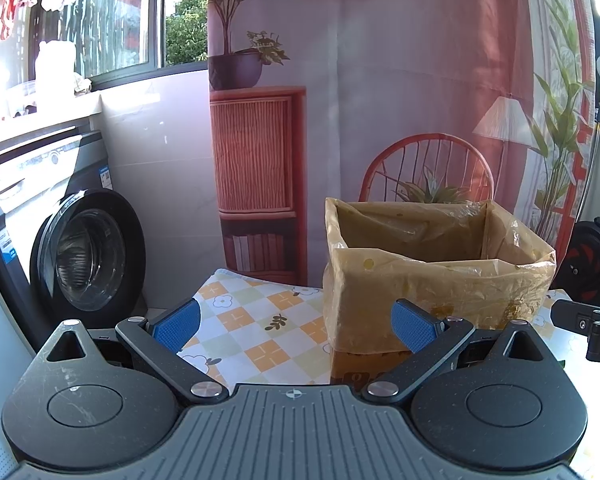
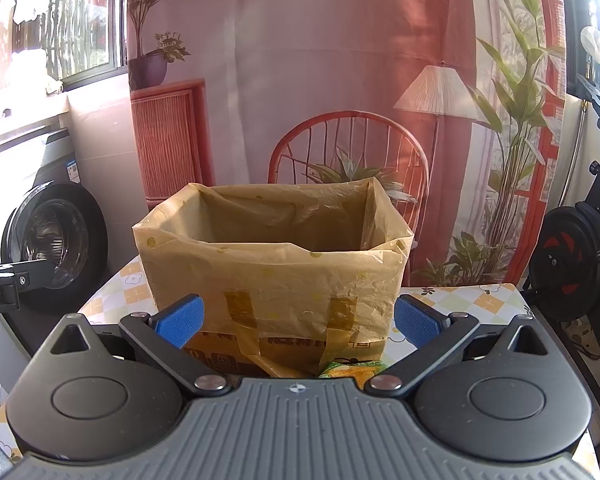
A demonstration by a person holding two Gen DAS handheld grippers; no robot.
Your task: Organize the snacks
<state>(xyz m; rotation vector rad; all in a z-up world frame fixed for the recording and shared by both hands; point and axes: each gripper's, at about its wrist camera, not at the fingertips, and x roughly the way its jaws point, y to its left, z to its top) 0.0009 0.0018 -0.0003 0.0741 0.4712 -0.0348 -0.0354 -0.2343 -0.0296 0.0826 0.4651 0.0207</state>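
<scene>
1. Left gripper (image 1: 296,326) hangs level over the counter (image 1: 252,320) with its blue pads spread wide and nothing between them. It points at the left front corner of the box (image 1: 432,280).
2. Right gripper (image 2: 298,322) is level too, jaws wide apart and empty, lined up square with the box (image 2: 276,280) front. Its tip also pokes into the left view at the right edge.
3. The box is cardboard, lined with a yellowish plastic bag folded over the rim and taped down the front. It sits on the checkered cloth. From both angles the inside looks dark, and I can't tell if anything's in it.
4. A green-and-yellow snack packet (image 2: 352,369) lies on the counter just in front of the box, mostly hidden by the right gripper's body.
</scene>
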